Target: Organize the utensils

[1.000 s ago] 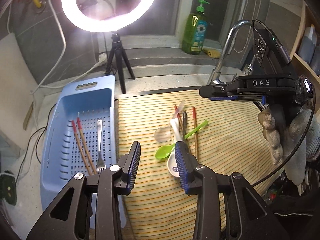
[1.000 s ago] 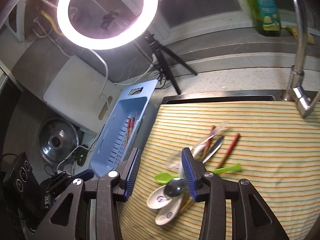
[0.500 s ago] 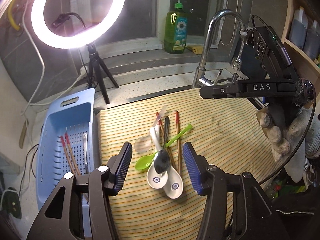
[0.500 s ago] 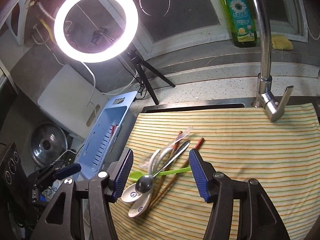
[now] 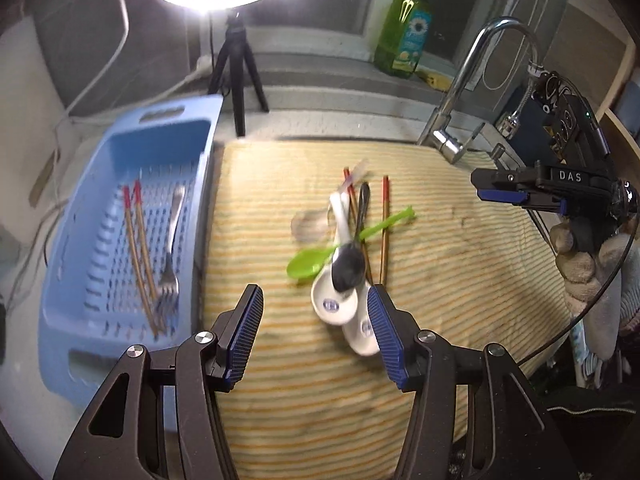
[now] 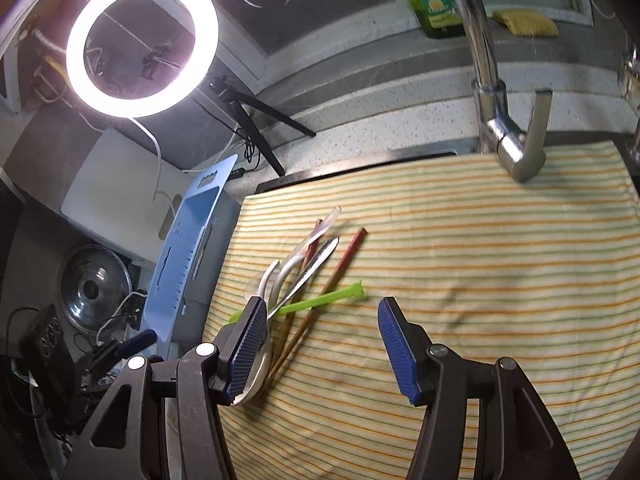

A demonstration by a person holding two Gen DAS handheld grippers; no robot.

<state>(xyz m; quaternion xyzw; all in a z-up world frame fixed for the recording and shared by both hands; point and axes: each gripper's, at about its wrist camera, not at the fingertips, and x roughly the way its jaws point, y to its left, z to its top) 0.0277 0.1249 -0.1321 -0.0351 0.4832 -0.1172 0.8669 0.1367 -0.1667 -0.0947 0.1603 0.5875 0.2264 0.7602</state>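
Both grippers stand apart and empty, the left gripper (image 5: 314, 330) nearer to the utensil pile (image 5: 348, 248) on the striped cloth (image 5: 460, 280), handles pointing away, with the right gripper (image 6: 322, 342) beside it.

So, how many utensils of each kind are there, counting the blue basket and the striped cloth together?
Chopsticks: 4, two in the basket, two on the cloth
Fork: 1
White spoons: 2
Green spoon: 1
Metal spoon: 1
Clear spoon: 1
Total: 10

Glaring ring light (image 6: 142, 38), fisheye blur
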